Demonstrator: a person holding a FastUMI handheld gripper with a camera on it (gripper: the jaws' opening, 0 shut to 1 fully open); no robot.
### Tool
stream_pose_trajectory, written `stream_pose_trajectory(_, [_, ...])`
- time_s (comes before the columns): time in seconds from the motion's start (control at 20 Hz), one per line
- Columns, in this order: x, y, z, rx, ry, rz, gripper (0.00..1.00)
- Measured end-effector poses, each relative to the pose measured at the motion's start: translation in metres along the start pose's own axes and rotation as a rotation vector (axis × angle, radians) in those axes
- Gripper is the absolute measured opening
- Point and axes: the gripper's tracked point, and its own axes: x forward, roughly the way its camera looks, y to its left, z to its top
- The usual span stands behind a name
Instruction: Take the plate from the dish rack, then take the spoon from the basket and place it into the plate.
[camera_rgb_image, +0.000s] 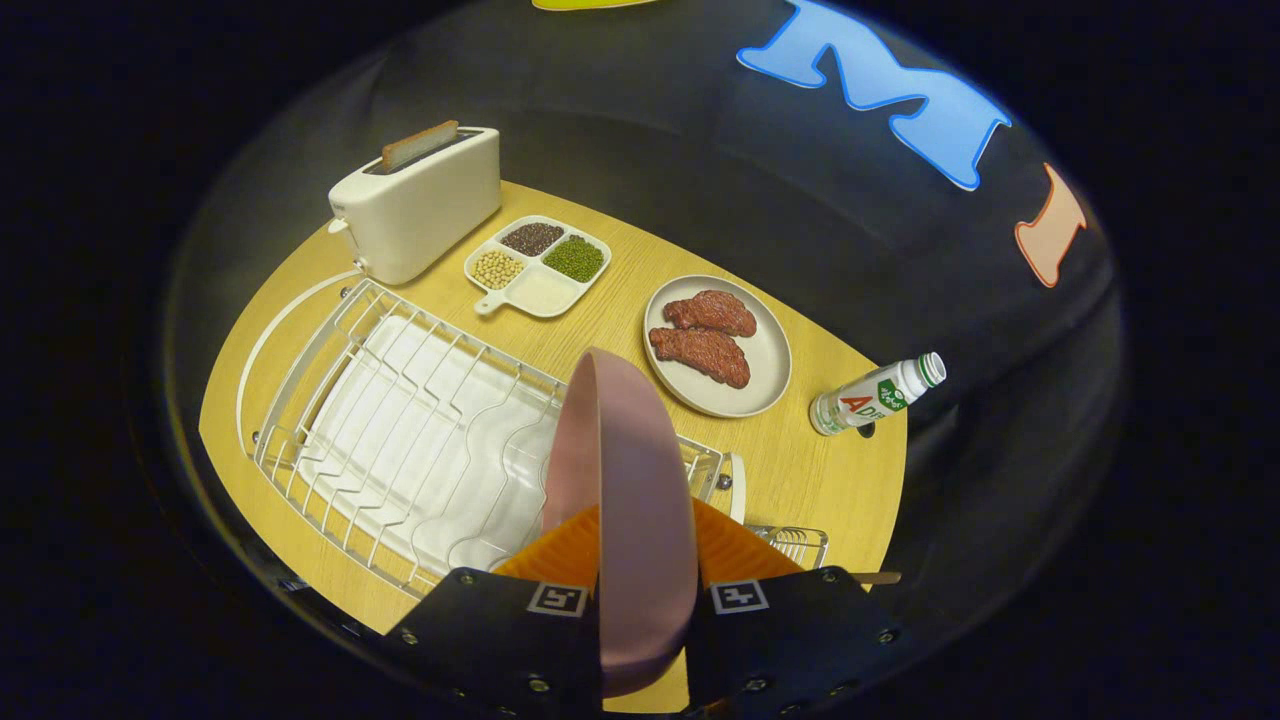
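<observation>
The hand-held gripper (640, 560) is pinching the pink plate (625, 470) by its rim, one finger pressed on each face, so the plate stands on edge between them, above the near end of the white dish rack (400, 440). The rack's slots look bare, so I judge the first step nearly done: the plate is out and needs setting down. That calls for laying it flat on a free patch of tabletop (830, 480), probably between the rack and the bottle (875, 395), clear of the plate of meat (717, 345). A small wire basket (795, 545) peeks out just beyond the right finger, with what may be a handle beside it; I cannot make out the spoon.
</observation>
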Motion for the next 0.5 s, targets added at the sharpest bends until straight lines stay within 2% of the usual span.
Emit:
stream_pose_trajectory(0.2, [-0.006,-0.01,0.011,-0.041,-0.062,-0.048,0.3])
stream_pose_trajectory(0.5, [-0.036,-0.025,-0.005,0.063,-0.102,0.035,0.3])
